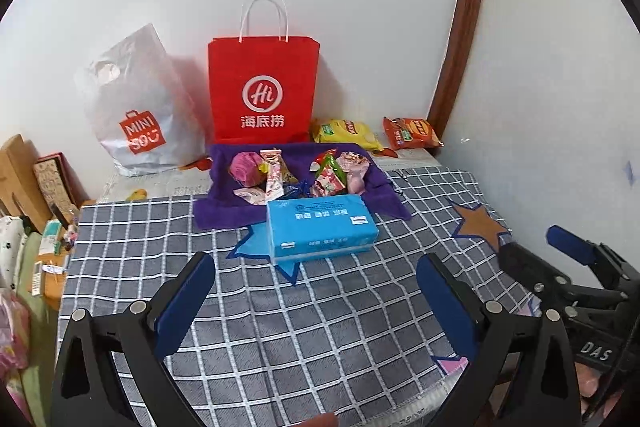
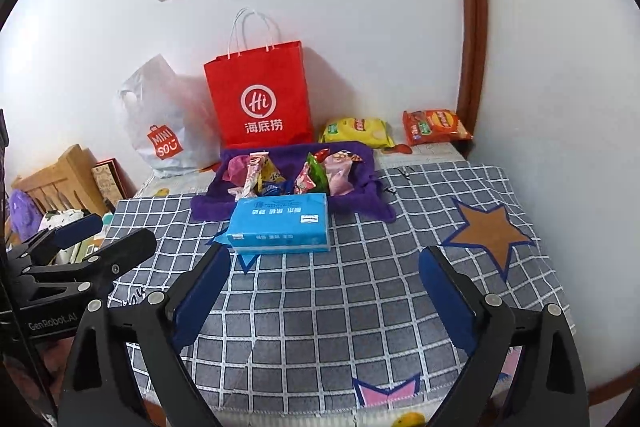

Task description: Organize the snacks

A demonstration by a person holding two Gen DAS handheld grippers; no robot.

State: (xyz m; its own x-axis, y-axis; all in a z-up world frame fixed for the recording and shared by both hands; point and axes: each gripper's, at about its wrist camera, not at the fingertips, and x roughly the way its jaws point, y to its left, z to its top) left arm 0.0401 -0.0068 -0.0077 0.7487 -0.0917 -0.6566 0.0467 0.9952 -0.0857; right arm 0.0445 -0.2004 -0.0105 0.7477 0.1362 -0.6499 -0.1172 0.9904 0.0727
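table (image 1: 320,307): pretty much fills the lower half of both views, covered by a grey checked cloth with star patches on it, pushed into the corner of a white wall
red paper bag (image 1: 262,87): standing upright against the wall at the back, white rope handles up, round "Hi" logo facing us
white plastic bag (image 1: 140,107): slumped against the wall just left of the red one, orange MINISO print on the front
purple cloth (image 1: 224,195): spread out right in front of the red bag; the near edge flops over the checked cloth
snacks (image 1: 280,173): a loose pile of small wrapped packets, pink, red and green, sitting in the middle of the purple cloth, so that's where most of the task stuff is
blue tissue pack (image 1: 320,227): lying flat at the near edge of the purple cloth, right in front of the snack pile, partly over a blue star patch
yellow chip bag (image 1: 346,133): flat at the back, just right of the red bag
orange chip bag (image 1: 412,133): flat too, right of the yellow one, close to the brown door frame
left gripper (image 1: 316,291): fingers spread wide, nothing between them, hanging over bare checked cloth short of the tissue pack
right gripper (image 2: 324,283): same deal, jaws released and empty, apart from everything on the table
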